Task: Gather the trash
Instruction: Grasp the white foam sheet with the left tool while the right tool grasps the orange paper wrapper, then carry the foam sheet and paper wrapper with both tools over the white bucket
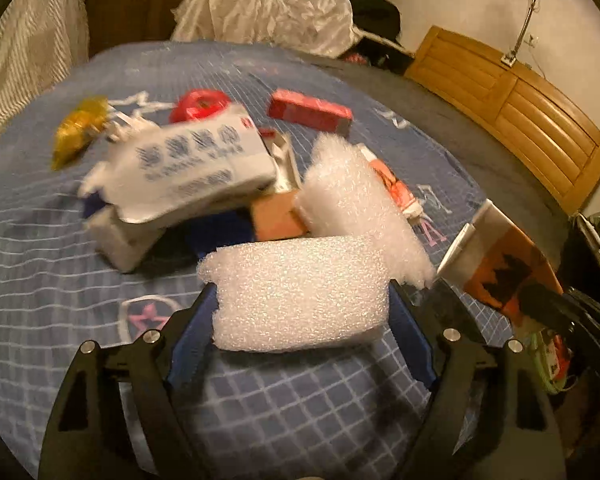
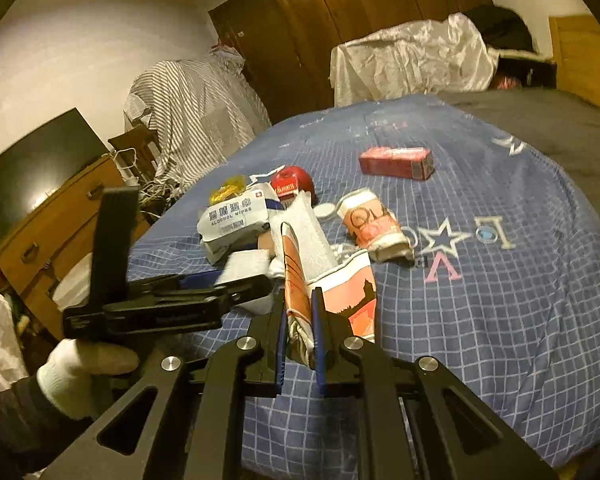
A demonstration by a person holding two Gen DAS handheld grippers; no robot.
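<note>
left gripper [image 1: 300, 300]: wide apart, blue pads flanking a white foam block [image 1: 300, 292] on the bed [image 1: 60, 248], contact unclear | right gripper [image 2: 300, 332]: clamped on an orange-and-white carton [image 2: 300, 280] | wipes packet [image 1: 188, 164]: blurred

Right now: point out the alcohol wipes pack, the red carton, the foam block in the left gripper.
alcohol wipes pack [image 2: 236, 216], right wrist view, printed front face.
red carton [image 2: 394, 162], right wrist view, long side.
foam block [image 1: 300, 292], left wrist view, middle of front face.
</note>
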